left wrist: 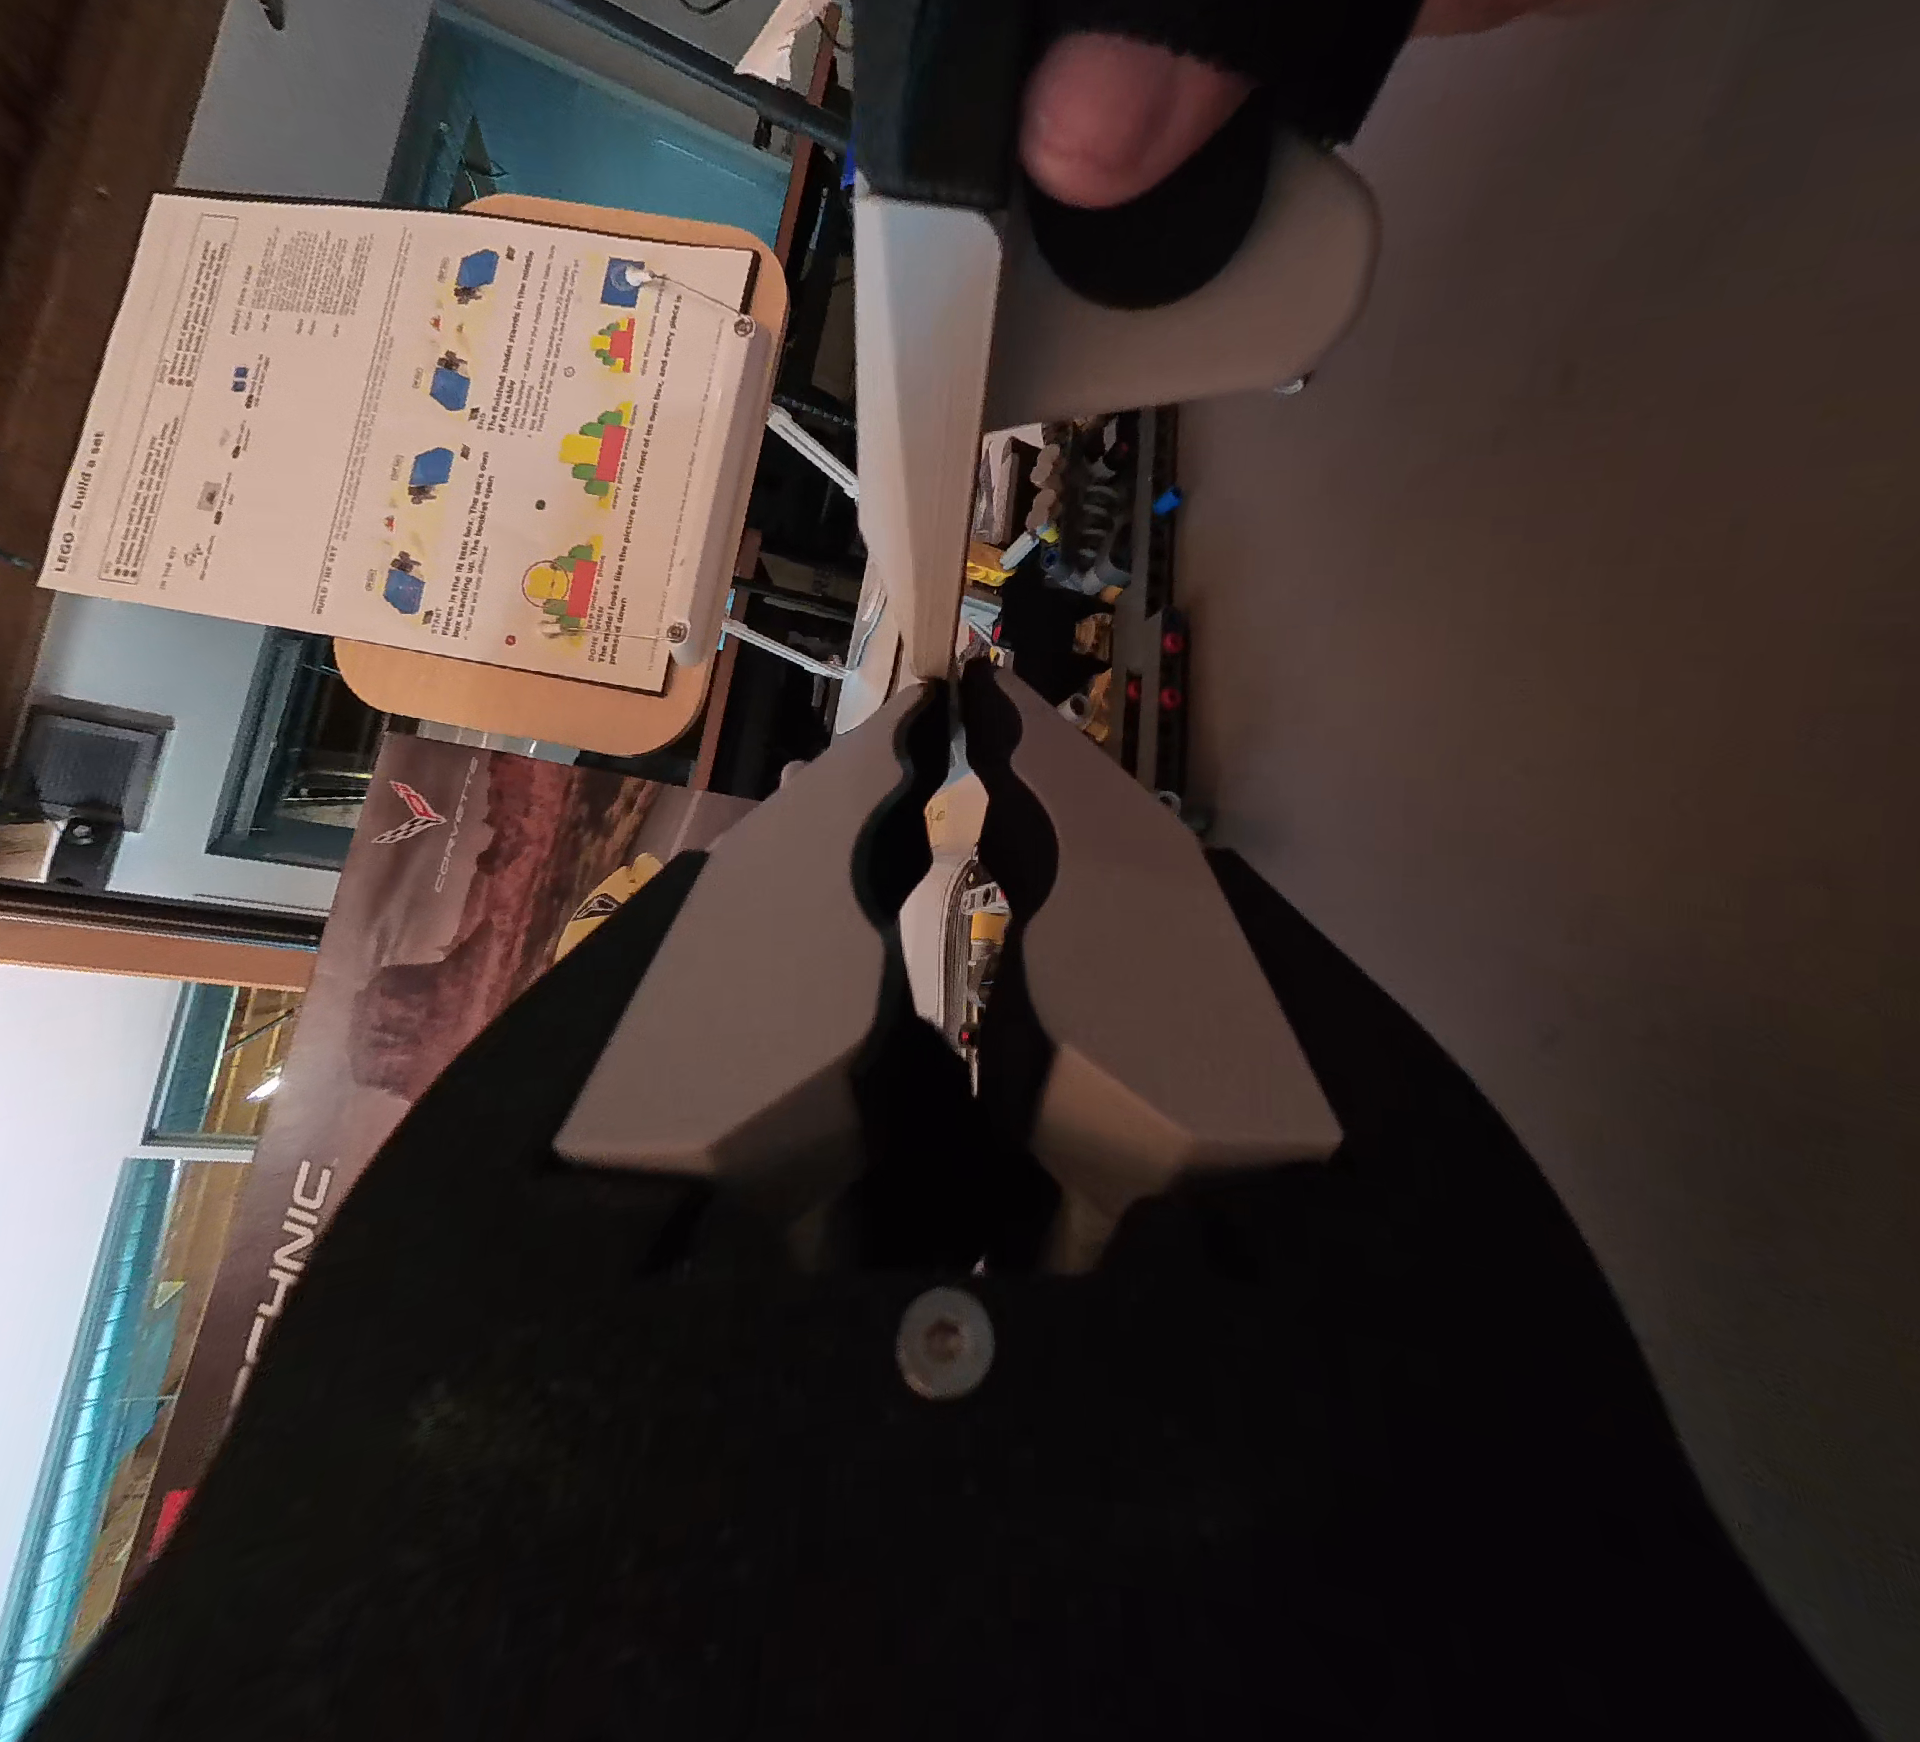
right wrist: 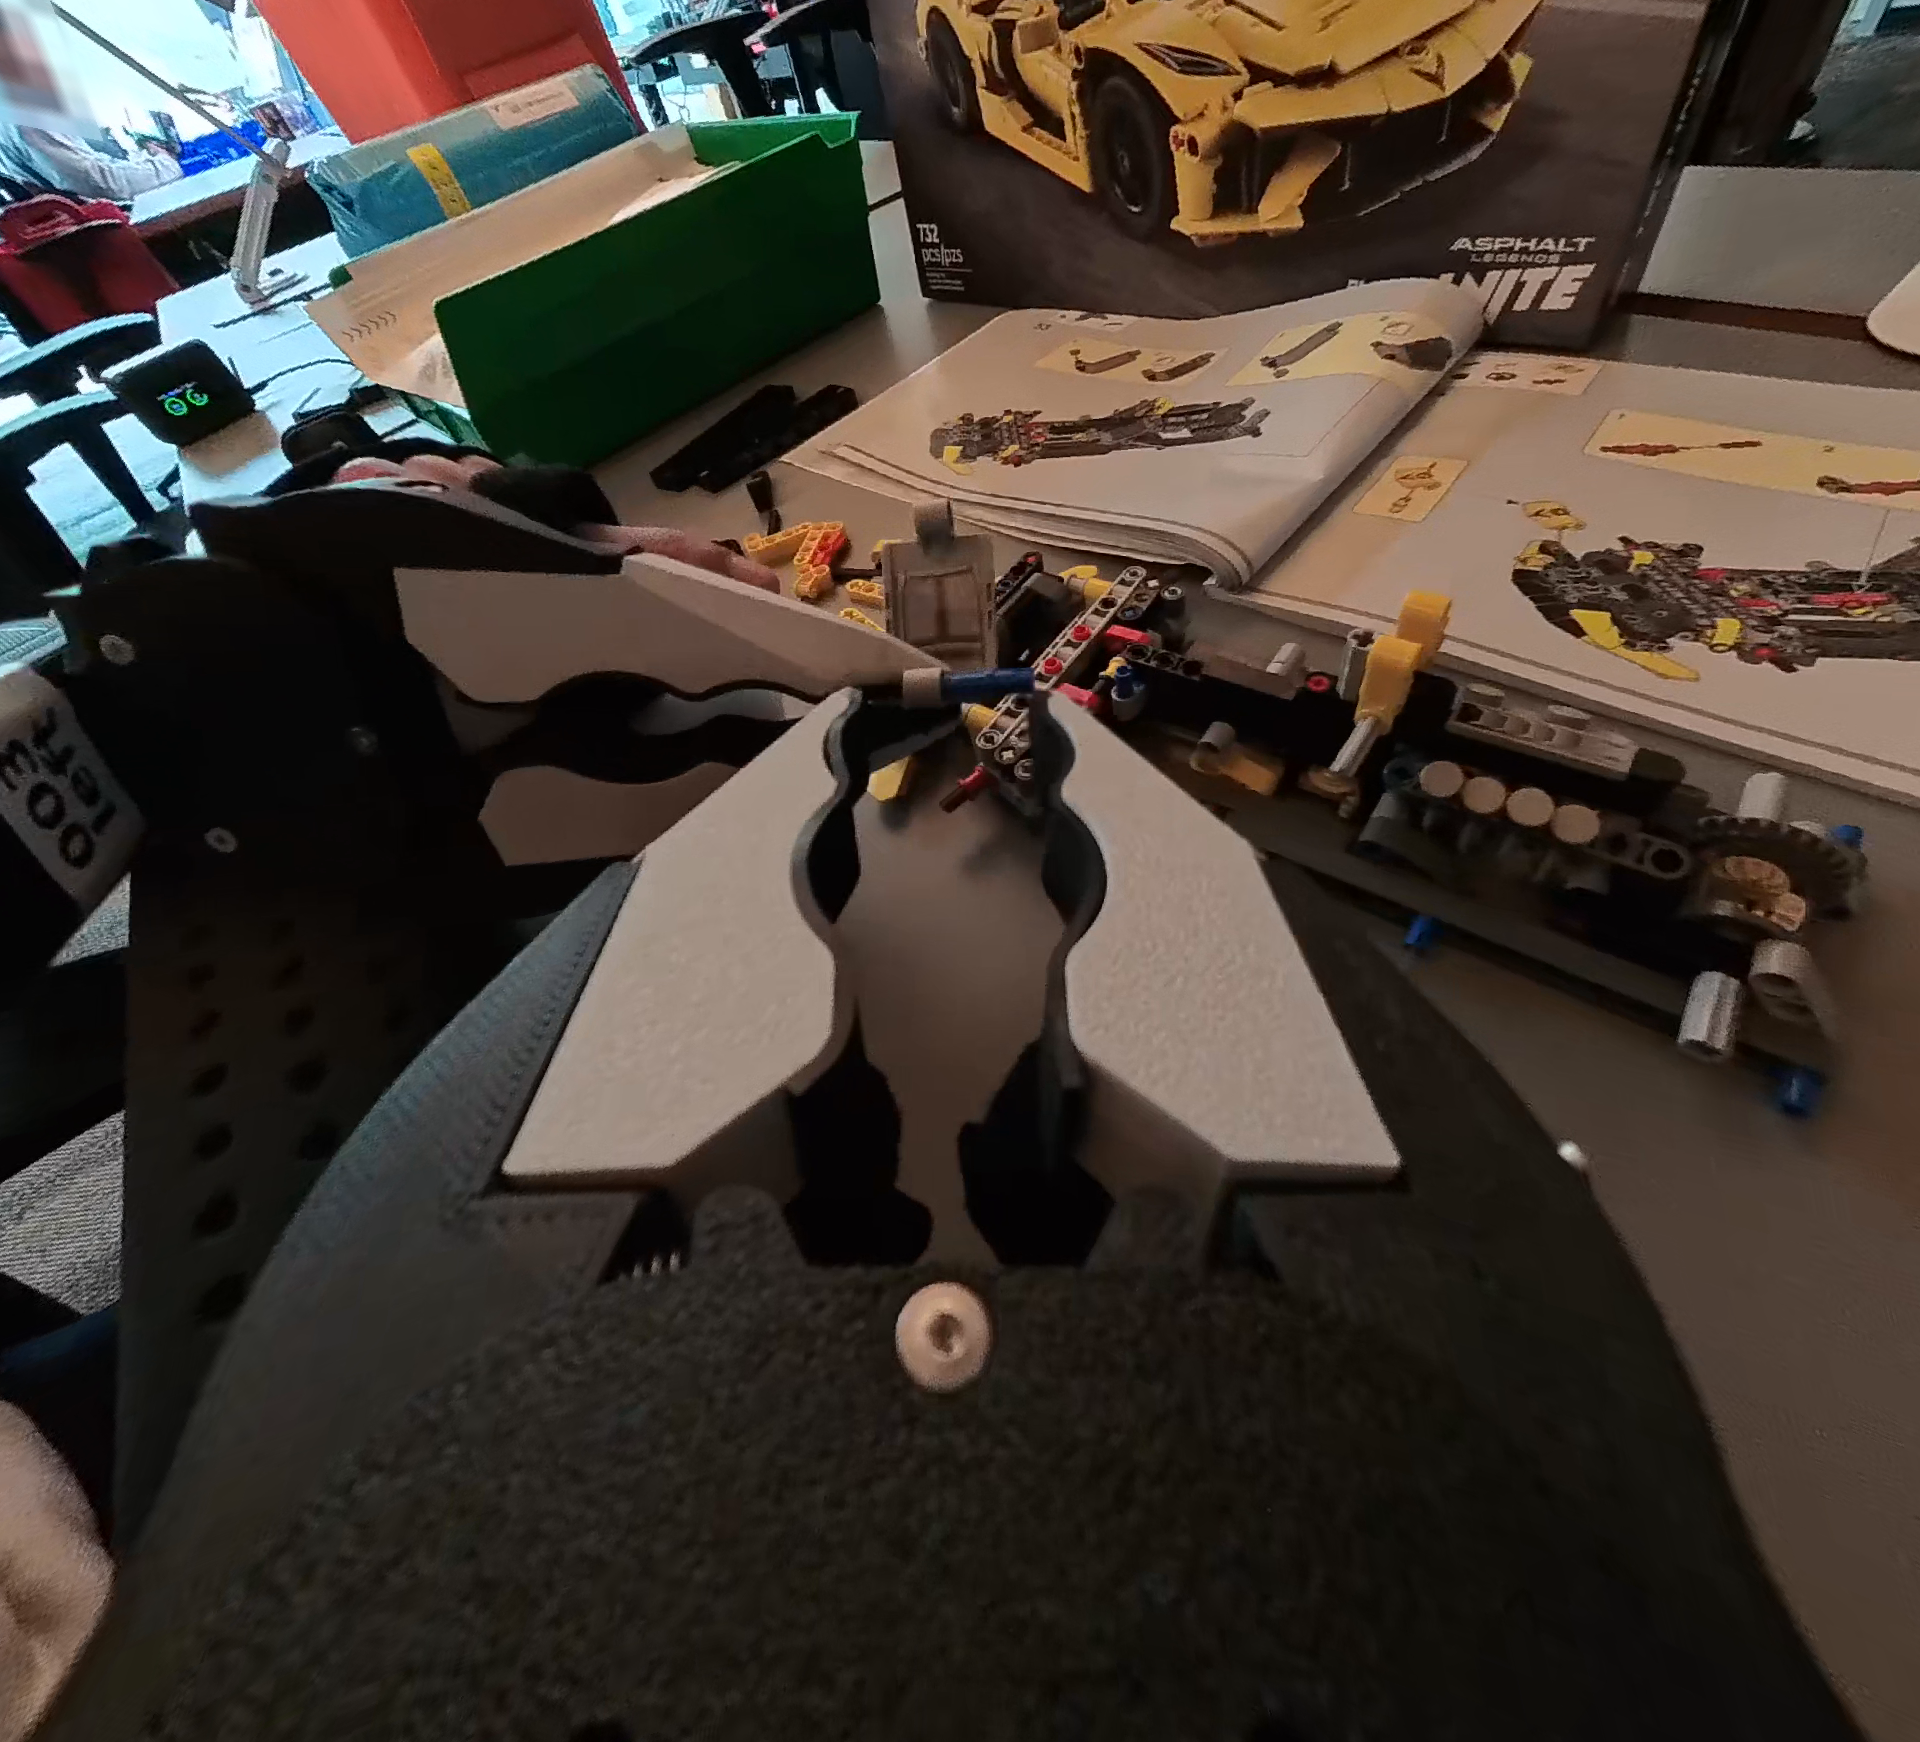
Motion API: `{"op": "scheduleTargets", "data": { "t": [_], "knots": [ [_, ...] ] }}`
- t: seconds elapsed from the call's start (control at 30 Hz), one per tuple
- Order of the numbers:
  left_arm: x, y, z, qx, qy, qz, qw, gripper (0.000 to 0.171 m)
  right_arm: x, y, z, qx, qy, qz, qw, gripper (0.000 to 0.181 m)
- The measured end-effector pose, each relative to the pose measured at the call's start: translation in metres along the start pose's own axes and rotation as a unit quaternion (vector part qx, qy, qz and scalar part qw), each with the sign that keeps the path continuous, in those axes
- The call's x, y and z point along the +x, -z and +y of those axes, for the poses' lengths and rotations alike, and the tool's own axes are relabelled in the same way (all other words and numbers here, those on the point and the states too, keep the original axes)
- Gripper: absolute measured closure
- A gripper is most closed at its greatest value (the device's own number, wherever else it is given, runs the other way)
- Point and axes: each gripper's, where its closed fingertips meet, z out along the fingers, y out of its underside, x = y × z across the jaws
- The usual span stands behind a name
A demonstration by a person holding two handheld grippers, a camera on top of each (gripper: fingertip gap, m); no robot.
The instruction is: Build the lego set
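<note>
Pinching a blue-grey pin (right wrist: pixel 966 684), both tools' tips meeting, jaws narrow.

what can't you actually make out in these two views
- Left wrist view: the left gripper has its jaws nearly shut, and the pads hide whatever they pinch.
- Right wrist view: the blue-and-grey pin lies between the right gripper tips. Whether they clamp it is unclear.
- Left wrist view: the lego chassis is mostly hidden behind the right gripper's finger.
</note>
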Motion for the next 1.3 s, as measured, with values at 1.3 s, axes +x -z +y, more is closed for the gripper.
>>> {"op": "scheduleTargets", "data": {
  "t": [1.3],
  "knots": [
    [0.000,0.009,-0.008,0.043,-0.011,0.003,0.999,0.171,-0.006,0.002,-0.003,0.026,0.008,-0.061,0.998,0.148]
  ]
}}
